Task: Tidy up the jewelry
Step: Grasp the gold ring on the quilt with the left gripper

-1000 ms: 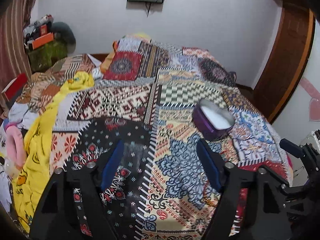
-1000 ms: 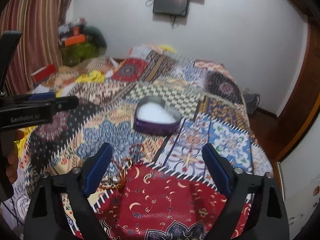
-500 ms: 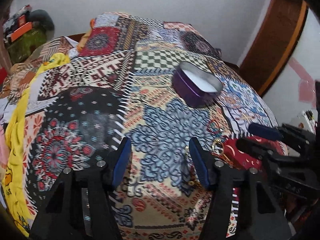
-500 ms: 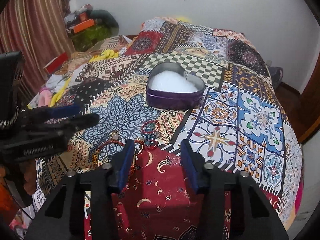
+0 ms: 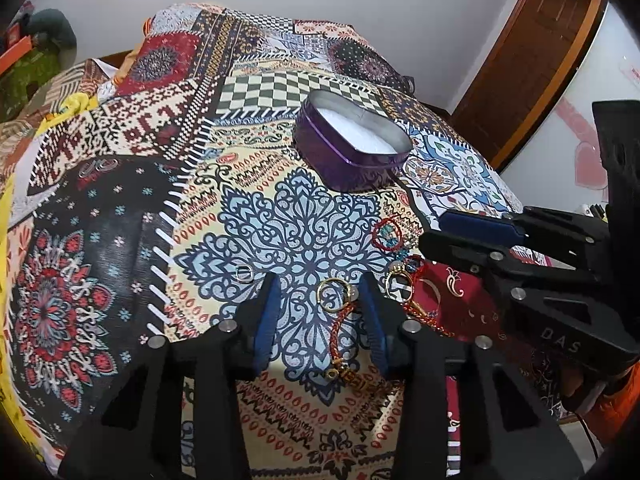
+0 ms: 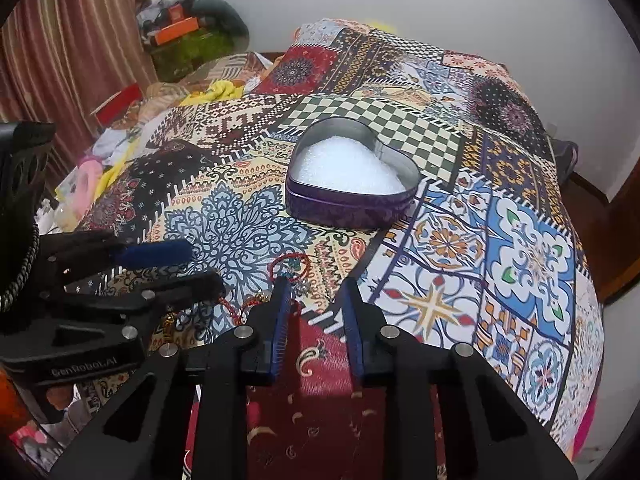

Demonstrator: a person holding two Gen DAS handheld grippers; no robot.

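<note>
A purple heart-shaped tin (image 5: 352,148) with white lining stands open on the patchwork bedspread; it also shows in the right wrist view (image 6: 352,184). Jewelry lies near the front edge: a gold ring with a red braided cord (image 5: 340,308), a red bracelet (image 5: 386,232), another gold ring (image 5: 400,282) and a small silver ring (image 5: 244,272). My left gripper (image 5: 320,292) is open, its jaws on either side of the gold ring and cord. My right gripper (image 6: 316,292) is open and empty just behind the red bracelet (image 6: 290,266).
The bedspread (image 6: 500,240) falls away at the right edge. A yellow cloth (image 5: 72,104) and clutter lie at the far left. A striped curtain (image 6: 60,40) hangs at the left and a wooden door (image 5: 532,60) stands at the right.
Both grippers have moved down and forward to the jewelry at the bed's front. Both pairs of jaws have narrowed. The left gripper now frames the gold ring and cord.
</note>
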